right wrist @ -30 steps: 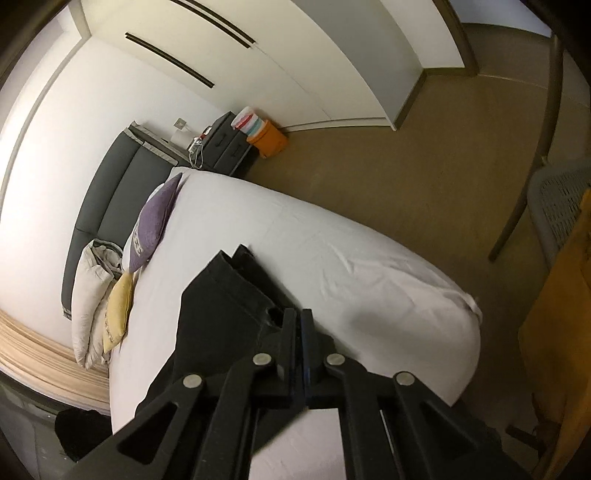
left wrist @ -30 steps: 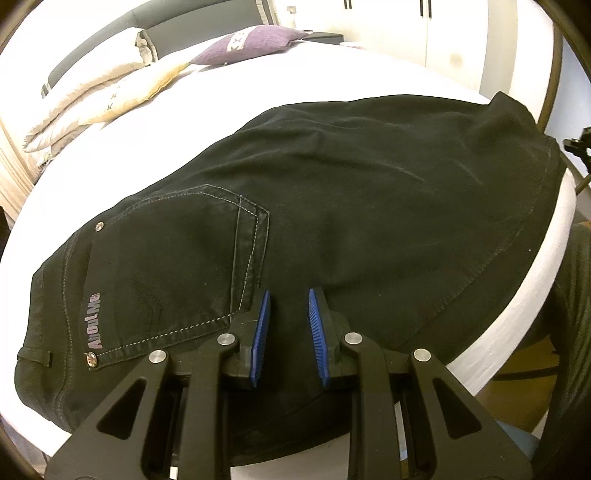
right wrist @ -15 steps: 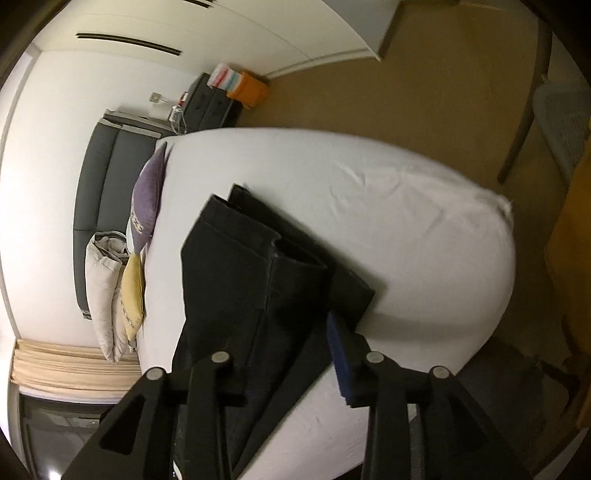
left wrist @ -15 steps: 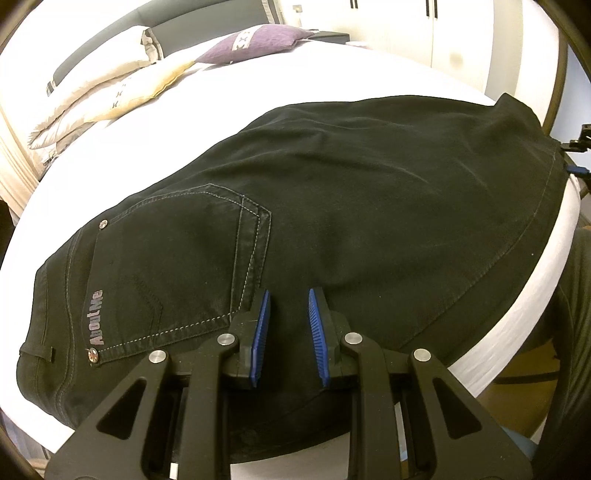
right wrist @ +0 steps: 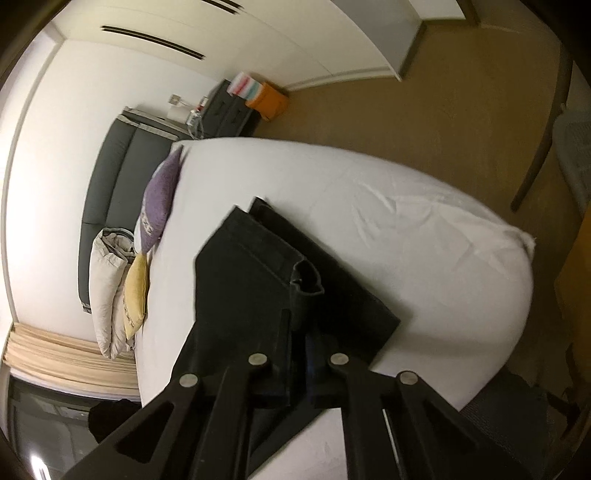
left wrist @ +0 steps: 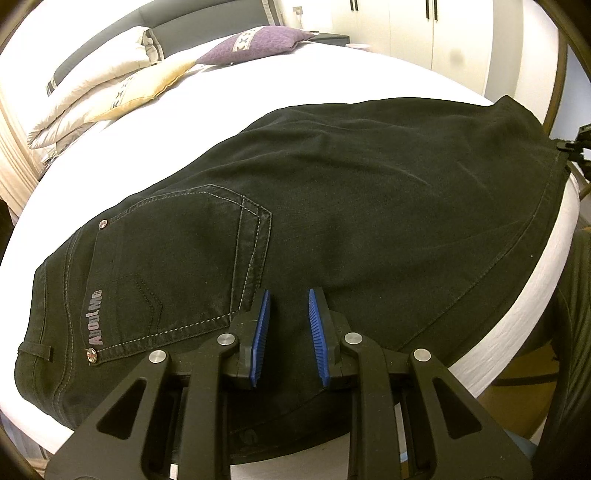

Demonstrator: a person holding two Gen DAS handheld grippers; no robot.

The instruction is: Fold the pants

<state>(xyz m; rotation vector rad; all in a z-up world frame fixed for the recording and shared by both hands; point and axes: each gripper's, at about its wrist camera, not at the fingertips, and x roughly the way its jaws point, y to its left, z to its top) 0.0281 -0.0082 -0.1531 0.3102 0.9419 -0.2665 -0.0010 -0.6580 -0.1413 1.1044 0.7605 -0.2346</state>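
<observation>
Black pants (left wrist: 332,206) lie flat on the white bed (left wrist: 295,74), folded lengthwise, back pocket (left wrist: 177,266) up near the waist at the left. My left gripper (left wrist: 286,314) is open, its blue pads hovering over the pants' near edge beside the pocket, holding nothing. In the right wrist view the leg ends of the pants (right wrist: 258,288) lie on the bed (right wrist: 424,258). My right gripper (right wrist: 297,332) is closed around the upper leg's hem (right wrist: 306,280), which stands up between the fingers. It shows small in the left wrist view (left wrist: 576,147).
Pillows (left wrist: 110,85) and a purple cushion (left wrist: 255,46) lie at the bed's head by a grey headboard (right wrist: 110,184). A dark nightstand (right wrist: 225,114) and an orange box (right wrist: 267,103) stand on the brown floor. A chair (right wrist: 554,140) stands at the right. Wardrobe doors (left wrist: 406,29) lie beyond.
My right gripper, shut a second ago, opened wide over the leg ends half a second ago and has now closed on the upper hem. My left gripper has stayed open in place.
</observation>
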